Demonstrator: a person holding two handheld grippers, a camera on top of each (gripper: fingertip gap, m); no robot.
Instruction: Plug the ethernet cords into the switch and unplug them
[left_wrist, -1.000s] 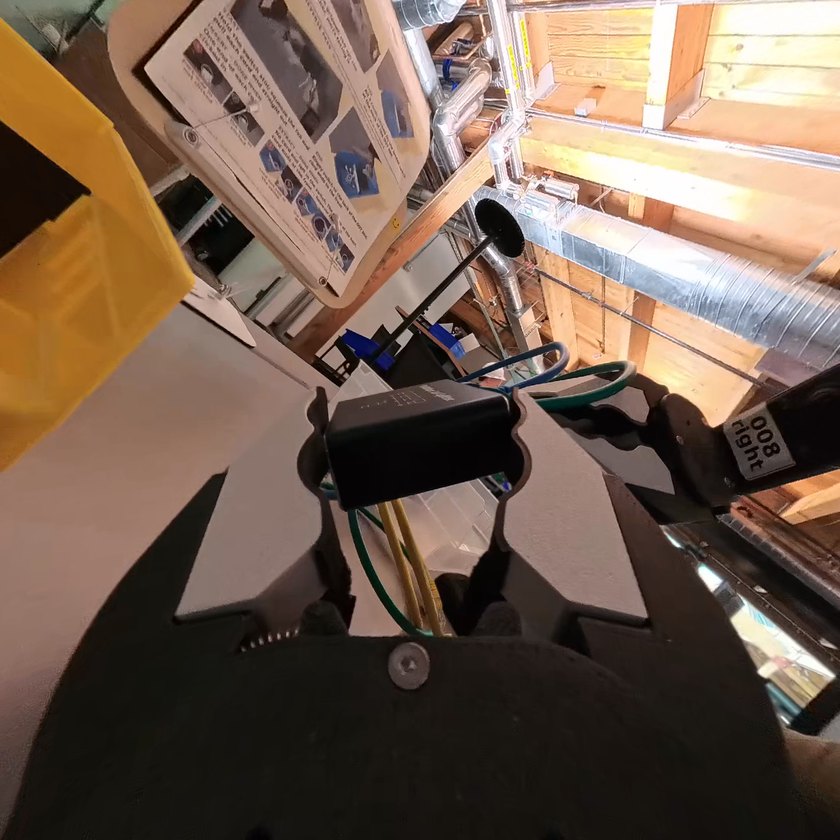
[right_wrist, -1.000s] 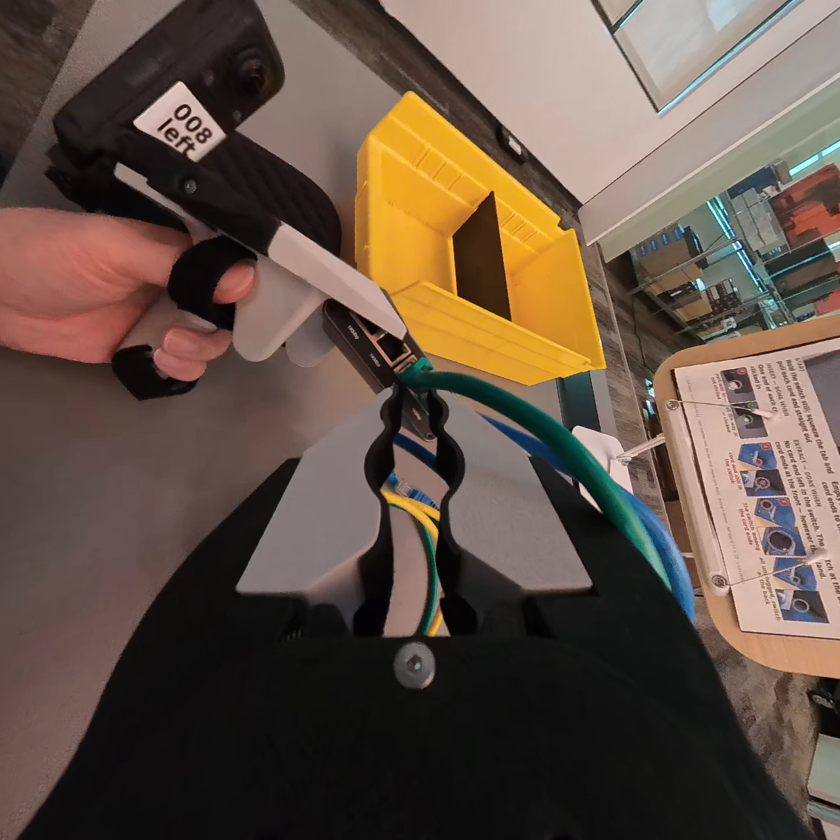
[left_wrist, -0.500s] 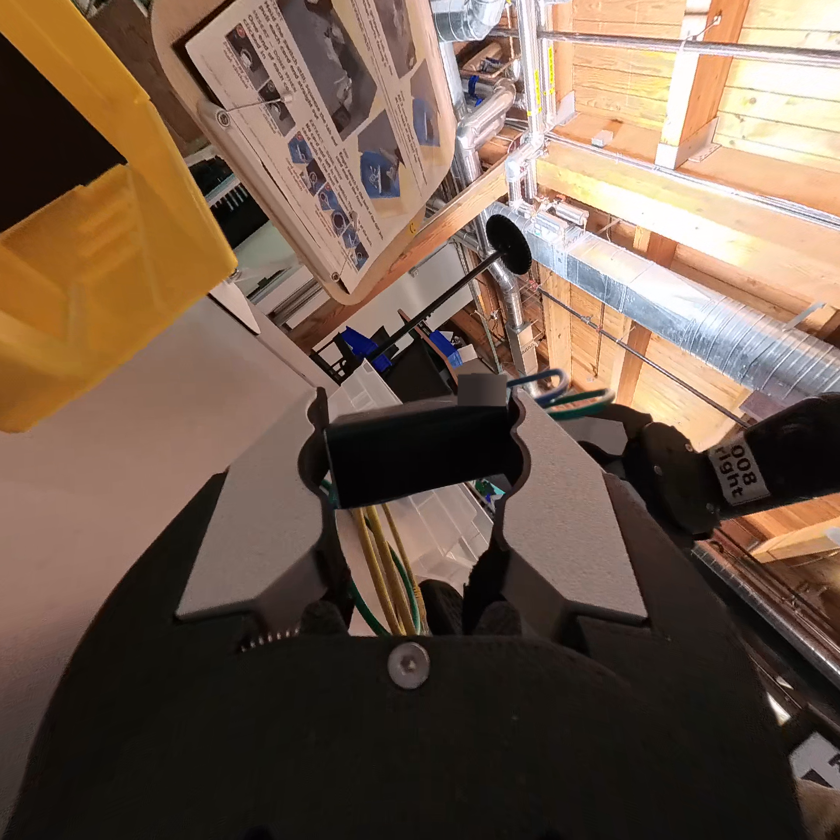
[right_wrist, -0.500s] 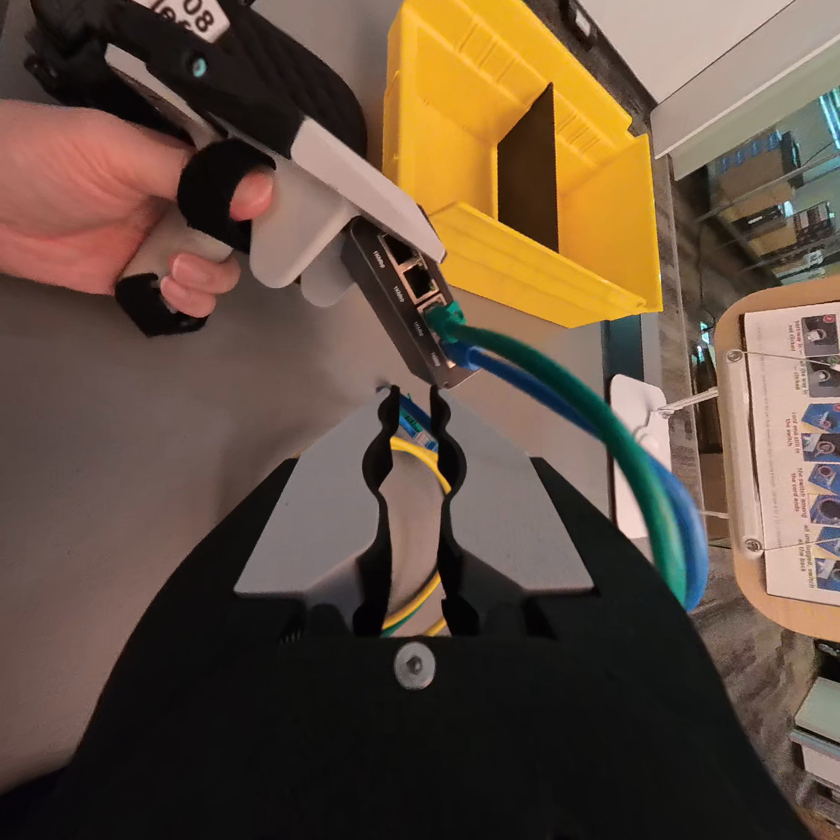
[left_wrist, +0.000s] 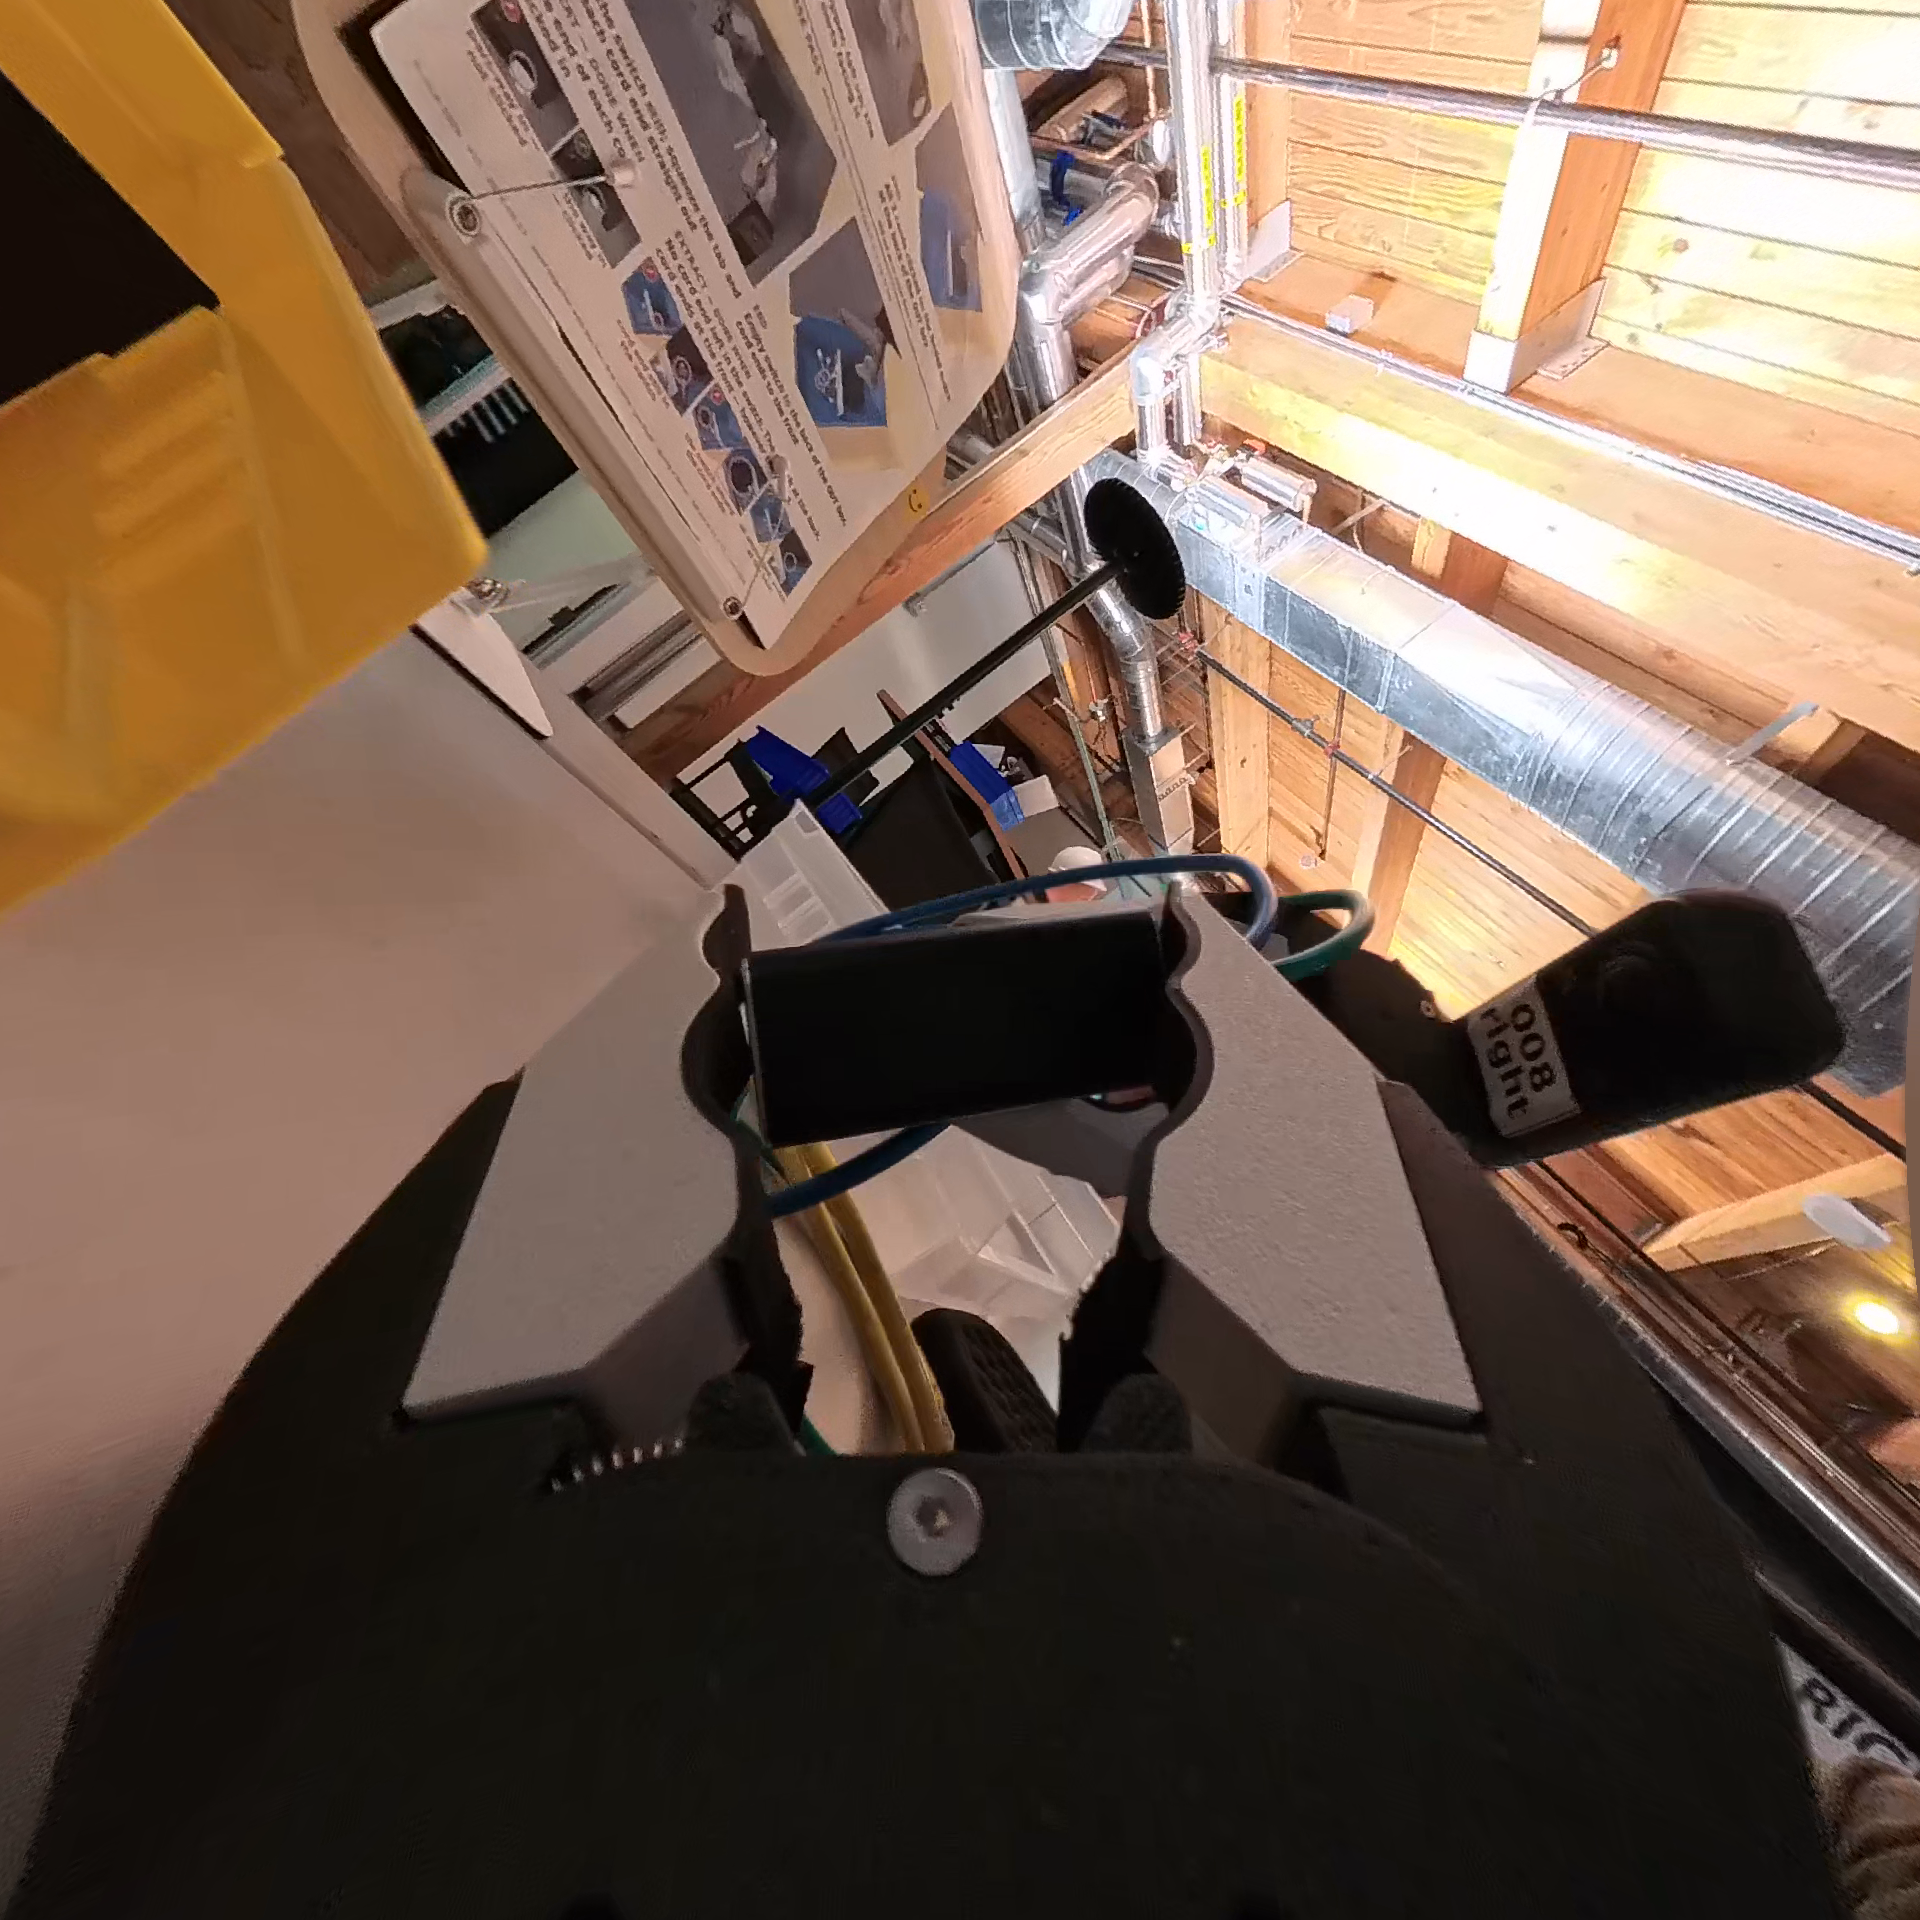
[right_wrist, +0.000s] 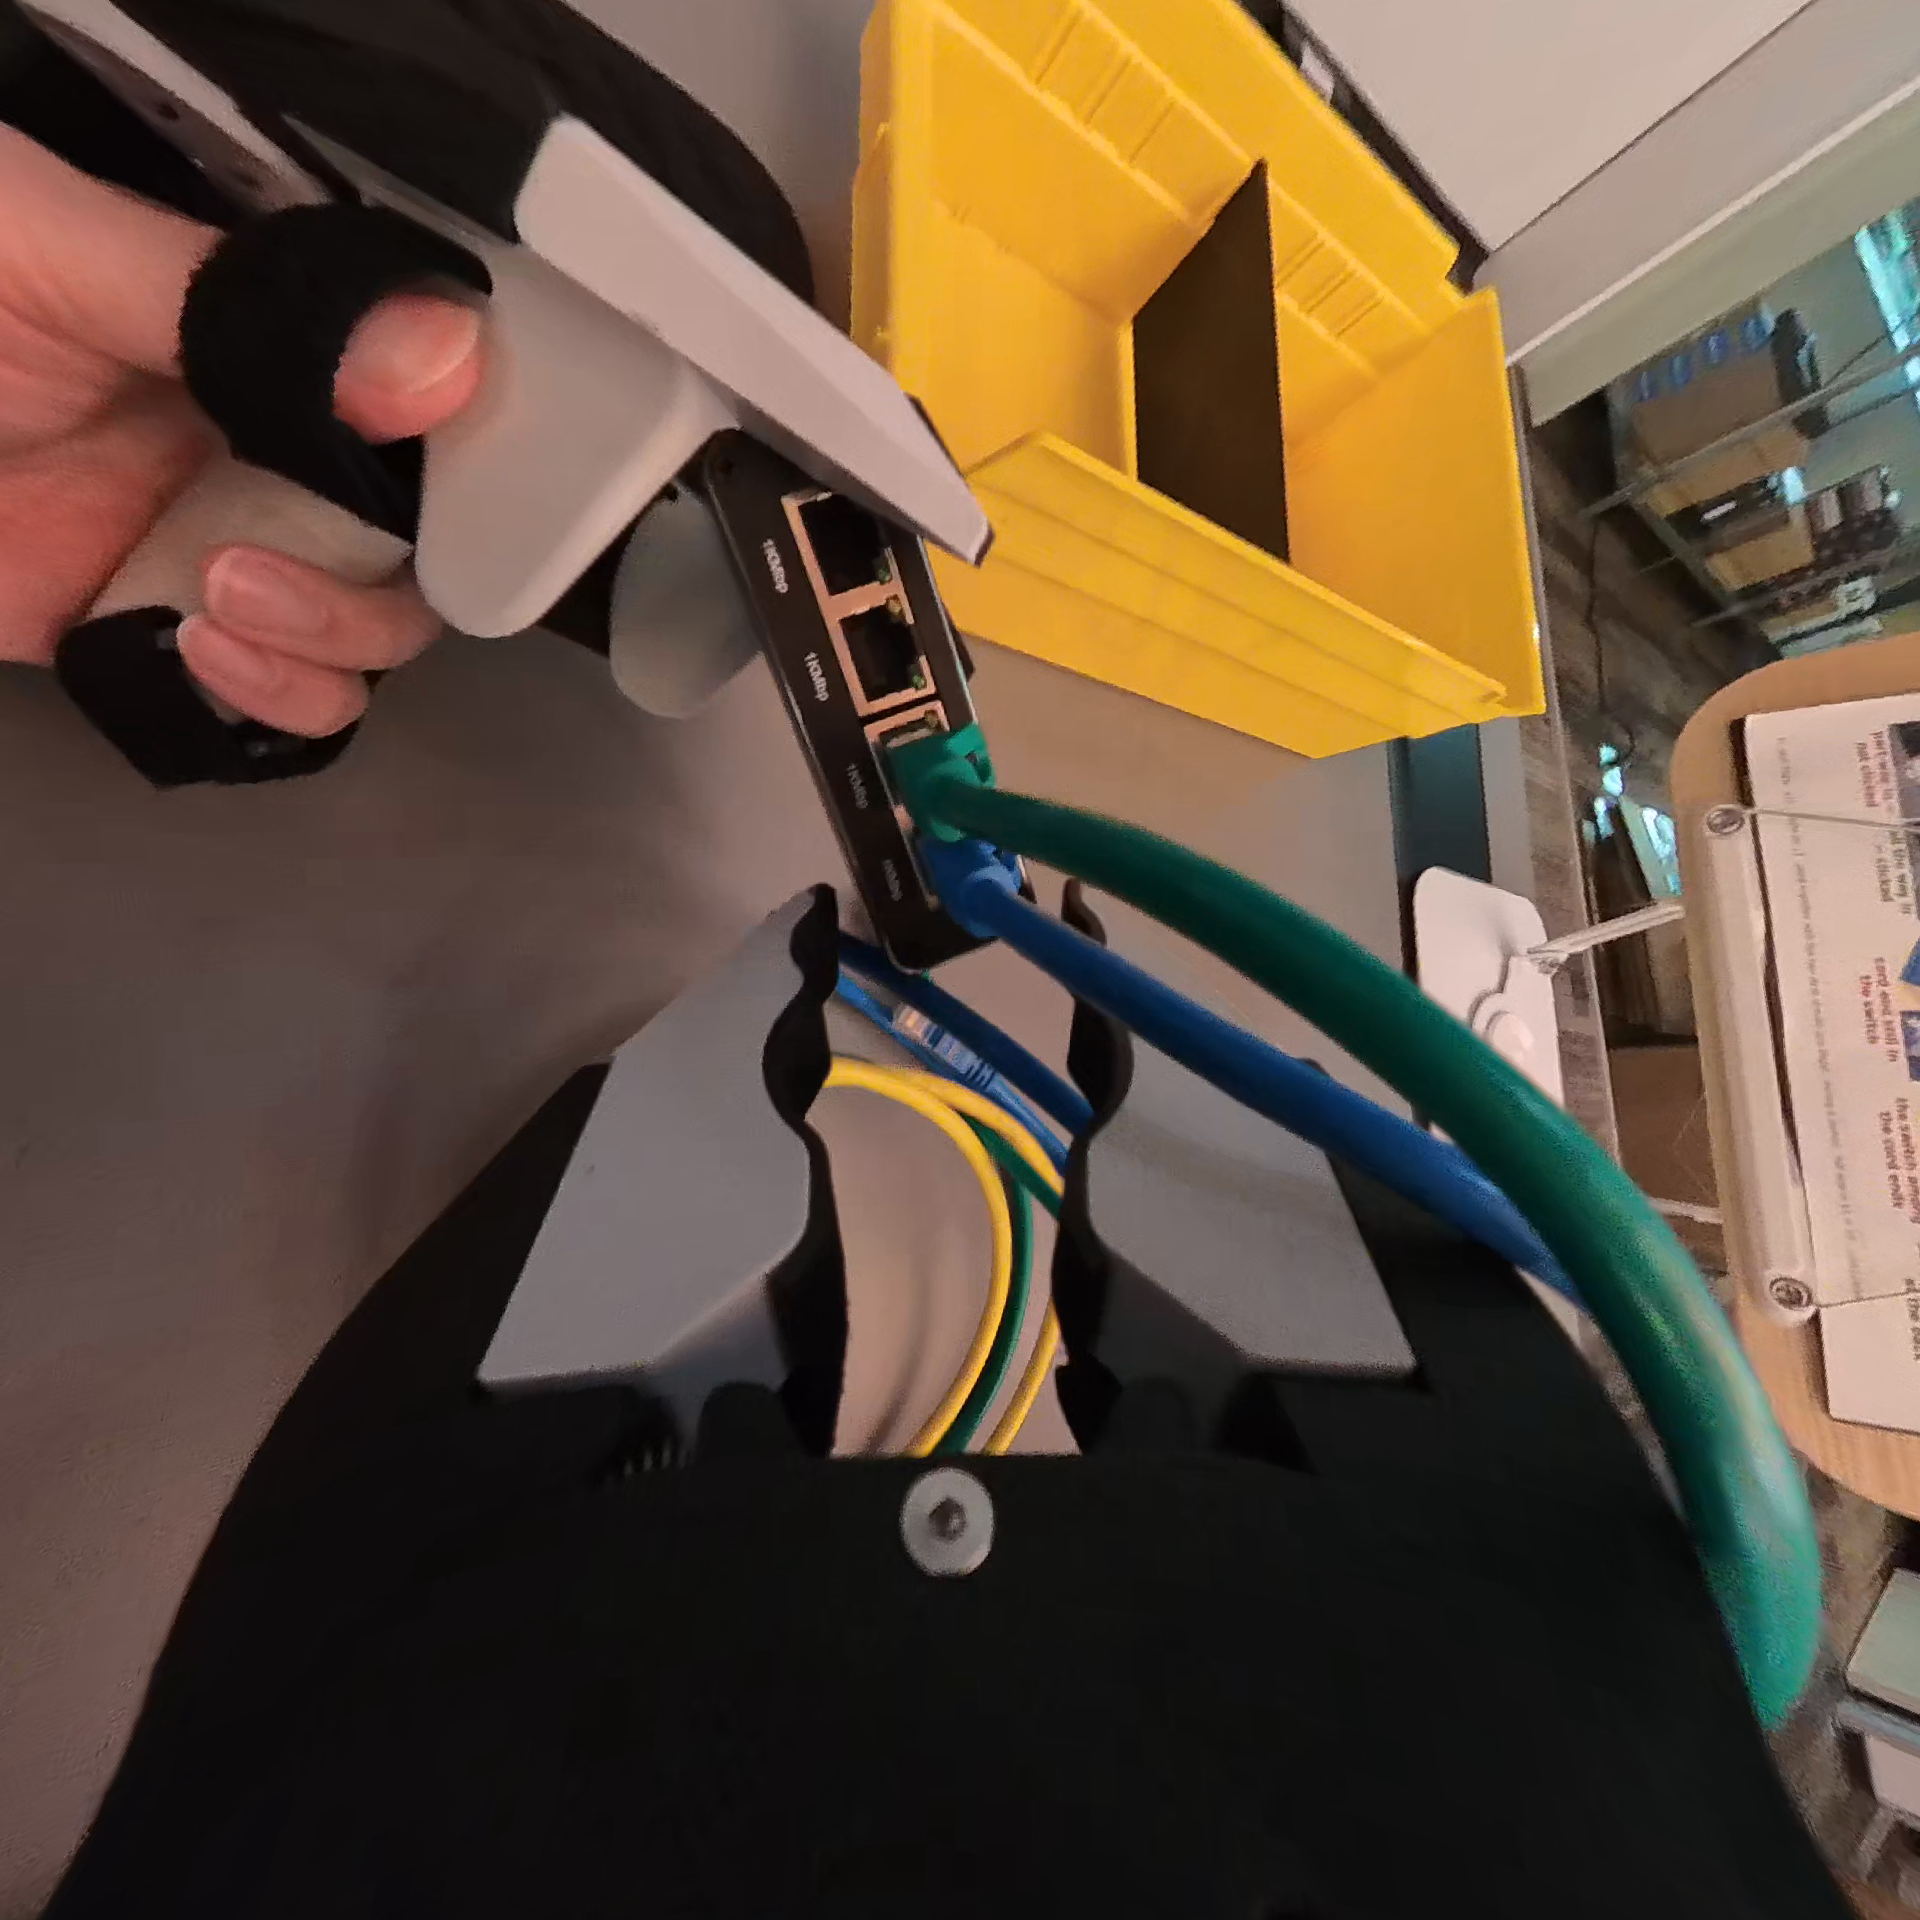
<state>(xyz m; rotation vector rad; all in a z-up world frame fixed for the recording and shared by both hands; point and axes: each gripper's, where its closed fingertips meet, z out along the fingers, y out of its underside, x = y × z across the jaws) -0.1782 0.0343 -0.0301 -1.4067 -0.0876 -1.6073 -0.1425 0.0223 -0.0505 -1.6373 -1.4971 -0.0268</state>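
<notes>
My left gripper (left_wrist: 951, 920) is shut on the black switch (left_wrist: 956, 1029) and holds it off the grey table. In the right wrist view the switch (right_wrist: 831, 717) shows its port face. A green cord (right_wrist: 1247, 914) and a blue cord (right_wrist: 1195, 1029) are plugged into its two lower ports, and the two upper ports are empty. My right gripper (right_wrist: 945, 914) is open and empty, its tips just below the switch's lower end. A loose blue plug (right_wrist: 925, 1029) and a yellow cord (right_wrist: 977, 1143) lie on the table between its fingers.
A yellow bin (right_wrist: 1195, 416) with a dark divider stands behind the switch. A wooden board with an instruction sheet (right_wrist: 1818, 1039) stands on a white base (right_wrist: 1486, 997) to the right. A hand (right_wrist: 104, 343) holds the left gripper. The grey table (right_wrist: 312, 935) extends left. My right fingertips sit around 5 cm from my left ones.
My right gripper has come off the green plug, drawn back and opened its jaws. The green plug stays in the switch. The left gripper has tilted the switch, its port face now toward the right camera.
</notes>
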